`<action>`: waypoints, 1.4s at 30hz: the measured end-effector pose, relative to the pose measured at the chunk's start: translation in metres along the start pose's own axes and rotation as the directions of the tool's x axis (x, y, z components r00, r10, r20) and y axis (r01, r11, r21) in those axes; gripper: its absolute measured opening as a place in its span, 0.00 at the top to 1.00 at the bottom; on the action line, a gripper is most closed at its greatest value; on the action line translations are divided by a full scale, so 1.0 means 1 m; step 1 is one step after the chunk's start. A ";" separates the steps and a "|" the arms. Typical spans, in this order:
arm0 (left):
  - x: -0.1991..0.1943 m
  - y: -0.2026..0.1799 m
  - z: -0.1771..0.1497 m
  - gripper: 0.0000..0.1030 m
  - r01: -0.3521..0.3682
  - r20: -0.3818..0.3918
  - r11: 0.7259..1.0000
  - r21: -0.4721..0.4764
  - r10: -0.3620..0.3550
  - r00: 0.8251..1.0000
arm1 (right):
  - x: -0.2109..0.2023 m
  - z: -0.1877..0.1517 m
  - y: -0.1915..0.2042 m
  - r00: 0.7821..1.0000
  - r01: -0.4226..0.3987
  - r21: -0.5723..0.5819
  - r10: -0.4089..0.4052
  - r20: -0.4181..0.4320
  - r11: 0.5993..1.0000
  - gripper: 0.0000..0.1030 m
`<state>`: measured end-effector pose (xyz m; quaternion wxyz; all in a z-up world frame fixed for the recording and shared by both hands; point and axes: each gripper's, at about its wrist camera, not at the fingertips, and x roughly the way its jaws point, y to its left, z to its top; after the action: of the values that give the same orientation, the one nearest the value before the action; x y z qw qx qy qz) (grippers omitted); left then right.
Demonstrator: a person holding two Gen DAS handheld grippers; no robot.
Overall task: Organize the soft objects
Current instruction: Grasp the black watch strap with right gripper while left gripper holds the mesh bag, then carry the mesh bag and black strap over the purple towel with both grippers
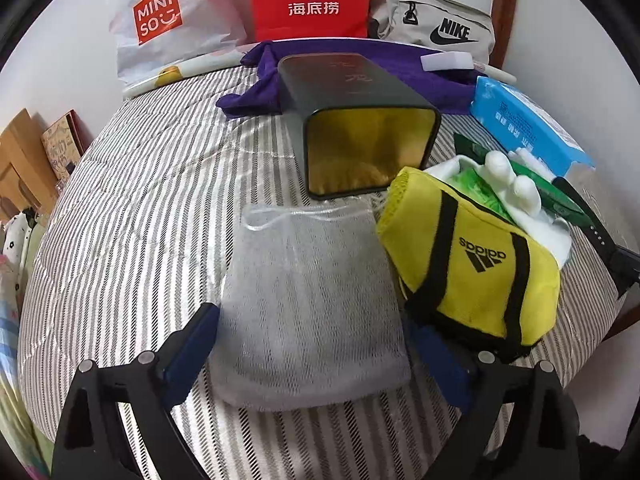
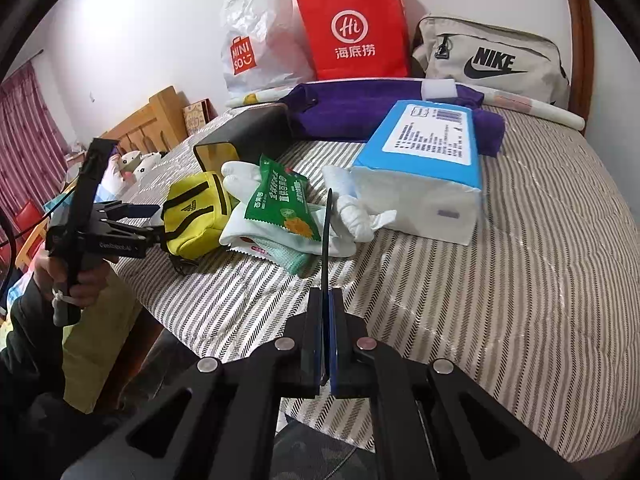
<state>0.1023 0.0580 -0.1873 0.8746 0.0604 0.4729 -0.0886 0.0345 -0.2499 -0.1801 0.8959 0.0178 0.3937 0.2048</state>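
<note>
Soft objects are lying loose on the striped bed cover (image 2: 500, 280): a grey mesh pouch (image 1: 312, 312) is resting flat between the wide-spread fingers of the left gripper (image 1: 316, 352), which is not pressing on it, and a yellow Adidas mini bag (image 1: 472, 264) is sitting just to its right. The right gripper (image 2: 326, 336) is pinching a thin black strap (image 2: 326, 236) between closed jaws. Judging from this, sorting is only starting, since white gloves (image 2: 248, 174), the green snack packet (image 2: 280, 204) and the purple cloth (image 2: 360, 108) farther back are waiting unsorted.

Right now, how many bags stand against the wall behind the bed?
3: the white Miniso plastic bag on the left, the red paper bag in the middle, the beige Nike bag on the right. Others may be hidden.
</note>
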 end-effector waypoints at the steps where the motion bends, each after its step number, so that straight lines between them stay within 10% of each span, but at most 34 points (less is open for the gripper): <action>1: 0.001 0.000 0.000 0.06 -0.003 0.008 1.000 -0.003 0.003 1.000 | -0.001 0.001 -0.001 1.000 0.003 0.003 -0.003 0.004 1.000 0.97; 4: -0.001 0.001 -0.001 0.12 -0.015 0.039 1.000 -0.007 0.015 0.999 | -0.006 0.001 -0.006 1.000 0.002 0.022 -0.002 0.014 1.000 0.97; 13: -0.009 0.006 -0.001 0.78 -0.015 0.049 1.000 -0.007 0.015 0.999 | -0.021 0.007 0.001 0.997 -0.050 0.016 0.049 0.055 0.999 0.97; 21: -0.009 0.010 0.000 0.80 -0.016 0.022 1.000 -0.025 0.016 1.000 | 0.004 0.006 -0.003 1.000 -0.012 0.018 0.013 -0.024 1.000 0.88; 25: -0.009 0.013 0.001 0.80 -0.003 0.021 0.999 -0.045 0.004 1.000 | 0.019 0.005 0.003 0.999 -0.023 0.032 0.024 -0.024 0.999 0.44; 31: -0.009 0.013 -0.001 0.80 -0.009 0.033 0.999 -0.047 0.010 0.999 | 0.042 0.002 0.010 0.999 0.034 0.033 -0.033 -0.023 0.999 0.55; 35: -0.010 0.013 -0.001 0.80 -0.006 0.034 0.998 -0.055 0.008 0.999 | 0.047 -0.001 0.021 0.991 0.131 -0.014 -0.131 0.012 0.991 0.79; 42: -0.012 0.016 -0.004 0.87 -0.005 0.043 0.997 -0.076 0.009 0.999 | 0.032 -0.006 0.014 0.998 0.069 0.026 -0.069 0.008 0.997 0.81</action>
<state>0.0964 0.0752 -0.1793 0.8866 0.0271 0.4565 -0.0689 0.0447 -0.2259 -0.2034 0.9039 0.0166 0.3928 0.1686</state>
